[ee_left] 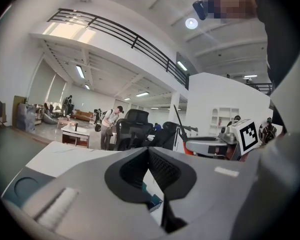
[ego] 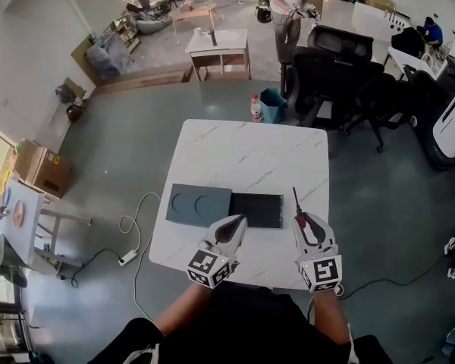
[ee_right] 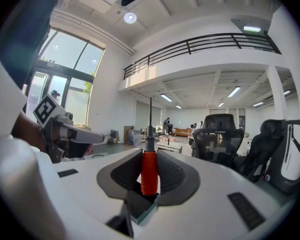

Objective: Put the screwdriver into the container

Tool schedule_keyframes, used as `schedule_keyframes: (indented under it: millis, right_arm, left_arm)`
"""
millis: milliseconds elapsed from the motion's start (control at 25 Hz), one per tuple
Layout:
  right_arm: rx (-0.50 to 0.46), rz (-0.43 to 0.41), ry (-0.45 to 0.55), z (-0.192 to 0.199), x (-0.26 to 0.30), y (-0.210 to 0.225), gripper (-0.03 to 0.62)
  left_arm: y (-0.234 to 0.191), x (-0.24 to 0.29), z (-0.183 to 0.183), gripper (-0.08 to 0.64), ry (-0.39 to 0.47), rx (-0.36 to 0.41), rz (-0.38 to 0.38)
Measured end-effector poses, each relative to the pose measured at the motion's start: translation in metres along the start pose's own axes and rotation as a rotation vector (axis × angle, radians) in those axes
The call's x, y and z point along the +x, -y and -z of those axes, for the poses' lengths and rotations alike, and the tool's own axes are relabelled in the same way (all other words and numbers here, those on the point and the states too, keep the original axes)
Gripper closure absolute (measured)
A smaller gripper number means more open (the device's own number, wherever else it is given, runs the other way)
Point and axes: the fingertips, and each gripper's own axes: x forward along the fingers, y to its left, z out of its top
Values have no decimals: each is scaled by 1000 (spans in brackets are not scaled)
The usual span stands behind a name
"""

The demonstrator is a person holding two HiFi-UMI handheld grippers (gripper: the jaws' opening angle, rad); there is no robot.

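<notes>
A screwdriver point(ego: 301, 219) with a red handle and a thin dark shaft is held in my right gripper point(ego: 302, 216), its shaft pointing away over the table's right side. In the right gripper view the jaws press on the red handle point(ee_right: 149, 171) from both sides. The container lies left of it: a grey part point(ego: 199, 205) with two round recesses and a black tray point(ego: 255, 210) beside it. My left gripper point(ego: 239, 221) hovers at the near edge of the container, shut with nothing in it. The left gripper view shows the grey part point(ee_left: 20, 189) low at left.
The white marble table point(ego: 250, 154) holds only the container. Black office chairs point(ego: 330, 74) stand behind its far right corner, with a bottle point(ego: 255, 108) and a blue bin point(ego: 272, 105) on the floor. A cable and power strip point(ego: 127, 258) lie left of the table.
</notes>
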Motion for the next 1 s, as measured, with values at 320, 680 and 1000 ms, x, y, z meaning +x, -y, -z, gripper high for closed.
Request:
schedule_keyframes:
  millis: [320,680,1000]
  right_arm:
    - [-119,-33,-77,17,31,-10,503]
    - [-323,-76,-249,54,66,-31,503]
    - [-536,-230,-424,104,100,-52,503]
  left_arm:
    - [-35,-14,9,551,-27,-5,-78]
    - [-62,-35,16,551,-41,-14,-105]
    - [-75,-47,29,551,-56,-38,-127]
